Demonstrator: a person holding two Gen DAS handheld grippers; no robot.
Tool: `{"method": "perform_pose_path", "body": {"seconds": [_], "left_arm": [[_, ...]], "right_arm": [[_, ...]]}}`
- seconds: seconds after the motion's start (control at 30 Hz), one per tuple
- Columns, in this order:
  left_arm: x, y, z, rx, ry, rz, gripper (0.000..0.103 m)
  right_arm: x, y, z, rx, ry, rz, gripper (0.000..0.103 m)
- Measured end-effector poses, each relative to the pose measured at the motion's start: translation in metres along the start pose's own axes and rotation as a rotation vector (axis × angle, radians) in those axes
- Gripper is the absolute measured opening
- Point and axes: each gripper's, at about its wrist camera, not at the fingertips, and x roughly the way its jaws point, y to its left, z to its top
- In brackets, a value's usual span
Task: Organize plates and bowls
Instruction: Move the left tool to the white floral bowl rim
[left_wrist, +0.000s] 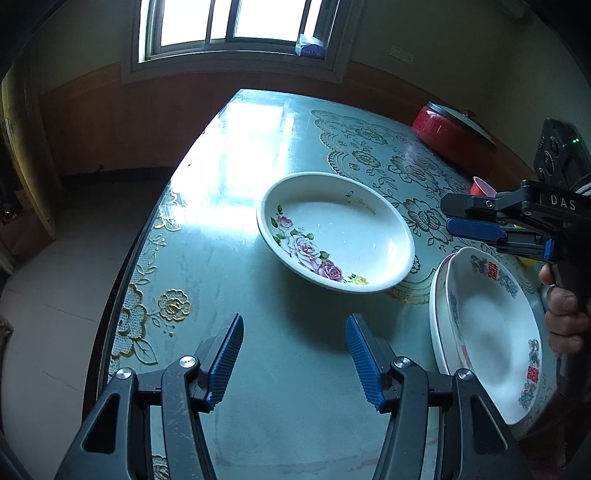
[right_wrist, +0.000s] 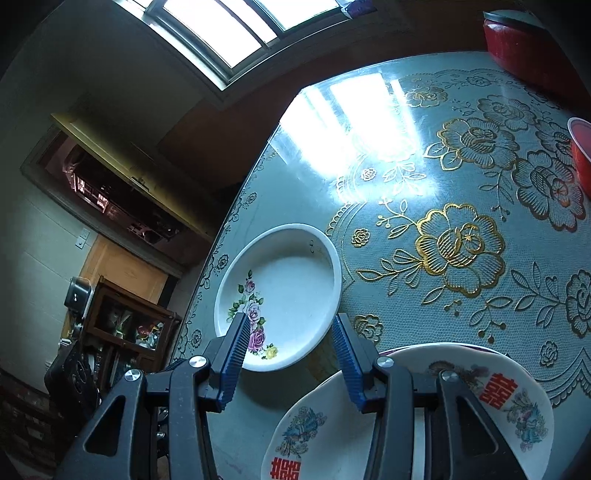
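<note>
Rose bowl (left_wrist: 336, 232) beside stacked plates (left_wrist: 487, 332)

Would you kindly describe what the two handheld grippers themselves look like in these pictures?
Both are black angular frames with triangular cut-outs and silver round bolts at the pivots. The left gripper and right gripper each carry two jaws faced with blue ribbed pads. From the left wrist view, the right gripper's side shows white "DAS" lettering, a black pistol-style handle and a black camera block with a green light. No sleeve is visible.
</note>
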Motion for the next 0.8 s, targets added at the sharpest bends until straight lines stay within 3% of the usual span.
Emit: {"method": "perform_pose_path", "body": {"seconds": [0.3,0.37,0.43,0.47,0.8], "left_arm": [[0.017,0.018,0.013,-0.032,0.016,-0.025,0.059],[0.022,0.029,0.019,-0.077,0.029,-0.037,0.054],[0.026,0.041,0.024,-0.126,0.034,-0.047,0.040],[0.028,0.046,0.027,-0.146,0.034,-0.051,0.040],[0.052,0.056,0.054,-0.207,0.033,-0.137,0.039]], "right_arm": [[0.021,-0.009,0.020,0.045,0.037,-0.040,0.047],[0.027,-0.014,0.023,0.070,0.048,-0.057,0.047],[0.032,-0.018,0.027,0.089,0.056,-0.059,0.047],[0.034,-0.021,0.029,0.095,0.057,-0.065,0.047],[0.065,-0.027,0.041,0.093,0.106,-0.109,0.023]]}}
